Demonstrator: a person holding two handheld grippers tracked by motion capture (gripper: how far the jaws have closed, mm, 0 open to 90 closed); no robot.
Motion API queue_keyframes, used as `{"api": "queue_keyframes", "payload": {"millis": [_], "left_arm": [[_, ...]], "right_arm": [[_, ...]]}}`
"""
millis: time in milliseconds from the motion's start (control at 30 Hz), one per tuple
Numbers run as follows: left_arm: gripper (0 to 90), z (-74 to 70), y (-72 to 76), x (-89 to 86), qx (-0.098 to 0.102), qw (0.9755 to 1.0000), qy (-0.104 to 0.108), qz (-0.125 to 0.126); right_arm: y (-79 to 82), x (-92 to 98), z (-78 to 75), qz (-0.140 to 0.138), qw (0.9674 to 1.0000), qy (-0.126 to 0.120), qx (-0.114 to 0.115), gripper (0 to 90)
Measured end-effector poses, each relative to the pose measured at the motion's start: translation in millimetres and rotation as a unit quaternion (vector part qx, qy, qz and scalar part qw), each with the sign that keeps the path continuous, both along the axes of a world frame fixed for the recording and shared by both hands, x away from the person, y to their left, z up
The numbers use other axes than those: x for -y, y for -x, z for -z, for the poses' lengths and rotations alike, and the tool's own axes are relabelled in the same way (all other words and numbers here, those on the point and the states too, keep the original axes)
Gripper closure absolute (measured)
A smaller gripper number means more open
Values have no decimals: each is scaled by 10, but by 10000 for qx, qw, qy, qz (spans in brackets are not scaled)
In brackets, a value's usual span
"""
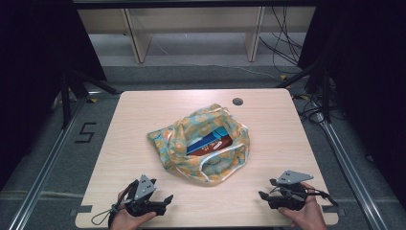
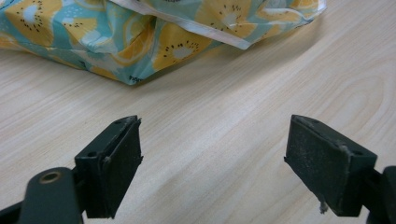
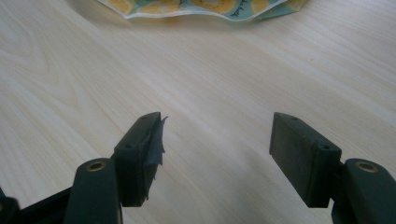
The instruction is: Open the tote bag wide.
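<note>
A pale wooden table (image 1: 143, 115) with a round cable hole (image 1: 238, 101) near its upper edge stands on grey flooring, dark curtains at both frame sides. At frame centre lies the fruit-print cloth bag (image 1: 201, 143), open, a blue box (image 1: 210, 141) inside. At the bottom, the left gripper (image 1: 165, 199) and right gripper (image 1: 262, 195) rest apart from it, jaws spread, empty.

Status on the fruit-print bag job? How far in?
Done: little that shows. The fruit-print bag lies mid-table, mouth open, with a blue and brown box showing inside.
In hand: nothing. The left gripper and right gripper rest at the near edge of the table, jaws open and apart from the bag.
Left: seemingly all of the bag handling; whether packing or unpacking is unclear.
</note>
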State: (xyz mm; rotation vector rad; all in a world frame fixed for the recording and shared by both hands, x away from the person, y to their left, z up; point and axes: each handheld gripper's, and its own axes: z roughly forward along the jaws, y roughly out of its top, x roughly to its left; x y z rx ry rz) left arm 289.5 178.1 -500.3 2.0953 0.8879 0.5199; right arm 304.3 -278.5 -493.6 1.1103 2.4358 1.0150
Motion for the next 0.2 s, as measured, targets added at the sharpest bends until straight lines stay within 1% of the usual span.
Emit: {"api": "queue_keyframes", "payload": {"millis": [33, 67, 100, 133, 167, 200], "left_arm": [[174, 2, 11, 9, -93, 9999, 25, -99], [174, 6, 11, 15, -110, 9999, 59, -112], [174, 14, 12, 30, -128, 9997, 159, -142], [174, 13, 9, 24, -156, 9997, 114, -142], [174, 14, 5, 26, -139, 9997, 125, -135], [173, 15, 5, 28, -152, 9997, 134, -157]], "right_arm": [[3, -1, -1, 14, 10000, 14, -22, 354], [-13, 13, -3, -55, 10000, 59, 30, 353], [-12, 14, -5, -54, 10000, 64, 6, 350], [-16, 16, -3, -64, 9999, 77, 10, 349], [-9, 10, -11, -14, 10000, 45, -53, 349], [-11, 10, -12, -31, 9999, 49, -92, 349]]}}
